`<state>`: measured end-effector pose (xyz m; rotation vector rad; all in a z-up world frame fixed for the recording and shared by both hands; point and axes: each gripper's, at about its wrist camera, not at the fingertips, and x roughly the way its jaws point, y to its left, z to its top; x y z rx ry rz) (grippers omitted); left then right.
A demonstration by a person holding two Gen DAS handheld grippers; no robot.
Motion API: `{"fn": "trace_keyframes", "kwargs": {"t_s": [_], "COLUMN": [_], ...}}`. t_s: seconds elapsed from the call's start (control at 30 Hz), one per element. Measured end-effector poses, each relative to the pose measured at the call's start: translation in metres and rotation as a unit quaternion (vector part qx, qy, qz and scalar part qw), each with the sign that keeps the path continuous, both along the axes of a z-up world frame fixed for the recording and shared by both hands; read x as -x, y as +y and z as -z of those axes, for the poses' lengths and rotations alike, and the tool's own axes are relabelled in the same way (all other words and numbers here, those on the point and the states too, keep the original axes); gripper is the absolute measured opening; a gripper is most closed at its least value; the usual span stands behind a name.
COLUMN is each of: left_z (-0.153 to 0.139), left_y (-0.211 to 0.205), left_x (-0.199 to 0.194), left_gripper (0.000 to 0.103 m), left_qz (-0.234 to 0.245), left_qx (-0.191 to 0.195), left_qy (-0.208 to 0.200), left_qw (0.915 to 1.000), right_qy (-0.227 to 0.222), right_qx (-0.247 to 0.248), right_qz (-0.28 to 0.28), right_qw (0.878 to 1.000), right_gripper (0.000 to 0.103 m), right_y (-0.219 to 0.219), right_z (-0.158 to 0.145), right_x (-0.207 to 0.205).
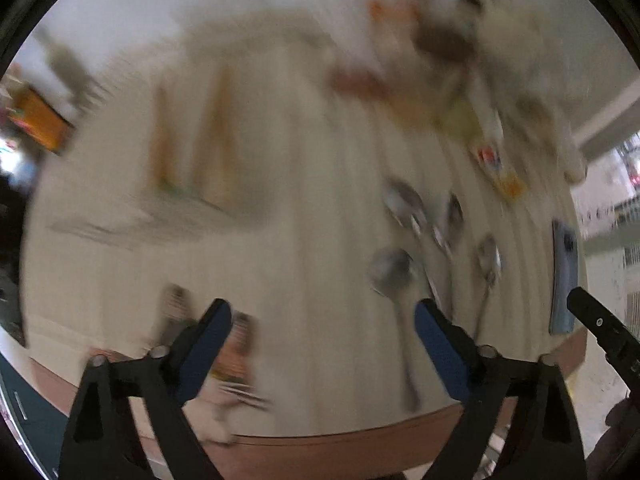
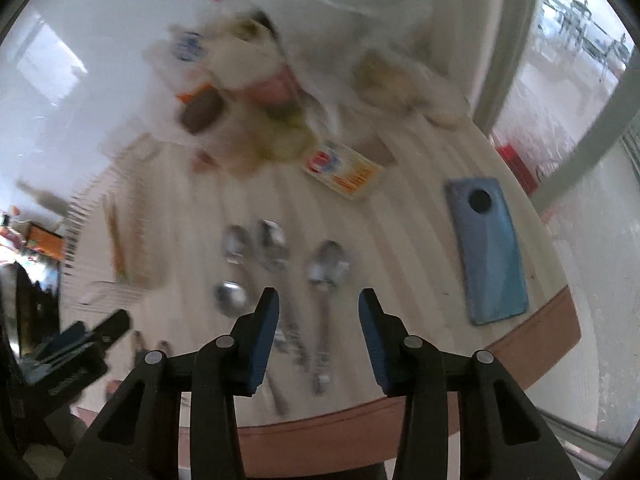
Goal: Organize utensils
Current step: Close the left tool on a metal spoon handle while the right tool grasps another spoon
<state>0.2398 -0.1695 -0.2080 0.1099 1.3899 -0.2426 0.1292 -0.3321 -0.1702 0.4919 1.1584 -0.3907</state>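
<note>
Fingers (image 2: 269, 320) of the right gripper (image 2: 319, 309) are spread wide with nothing held between them, above the desk (image 2: 420, 248). Four spoons (image 2: 326, 270) are seen lying close together on the desk just ahead. A blue phone (image 2: 490, 252) lies to the right. The left gripper (image 1: 322, 328) is spread wide too, and nothing is held.

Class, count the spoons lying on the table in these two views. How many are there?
4. In the right wrist view: two bowls side by side at the back, one nearer left, one rightmost. Blur may hide others.
</note>
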Motion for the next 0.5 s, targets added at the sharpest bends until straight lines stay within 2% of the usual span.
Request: {"fn": "trace_keyframes", "kwargs": {"t_s": [0.1,0.2,0.3,0.33,0.37,0.4,0.43,0.5], "left_z": [0.037,0.061,0.063,0.062,0.062,0.062,0.062,0.062], "left_y": [-0.027,-0.045,-0.062,-0.064,-0.066,-0.068,-0.069,-0.066], "left_x": [0.006,0.011,0.015,0.016,0.016,0.017,0.018,0.02], "left_gripper": [0.064,0.043,0.036,0.024,0.022,0.009,0.002,0.002], "left_qz": [0.009,0.019,0.038,0.039,0.041,0.045,0.047,0.048], "left_qx": [-0.004,-0.021,-0.046,-0.044,-0.043,-0.04,-0.04,-0.045], "left_qy": [0.054,0.075,0.05,0.047,0.048,0.049,0.05,0.05], "left_qw": [0.9985,0.9968,0.997,0.9972,0.9971,0.9969,0.9968,0.9966], "right_qy": [0.02,0.037,0.044,0.046,0.049,0.052,0.055,0.062], "right_qx": [-0.008,-0.018,-0.035,-0.041,-0.046,-0.055,-0.063,-0.075], "right_qz": [0.001,0.002,0.003,0.002,0.001,-0.001,-0.006,-0.017], "right_qw": [1.0,0.999,0.998,0.998,0.998,0.997,0.997,0.995], "right_gripper": [0.044,0.044,0.044,0.044,0.044,0.044,0.044,0.044], "right_y": [-0.016,-0.029,-0.034,-0.035,-0.034,-0.033,-0.03,-0.023], "right_z": [0.018,0.038,0.051,0.056,0.059,0.063,0.066,0.075], "right_x": [0.004,0.008,0.007,0.006,0.005,0.003,0.001,-0.006]}}
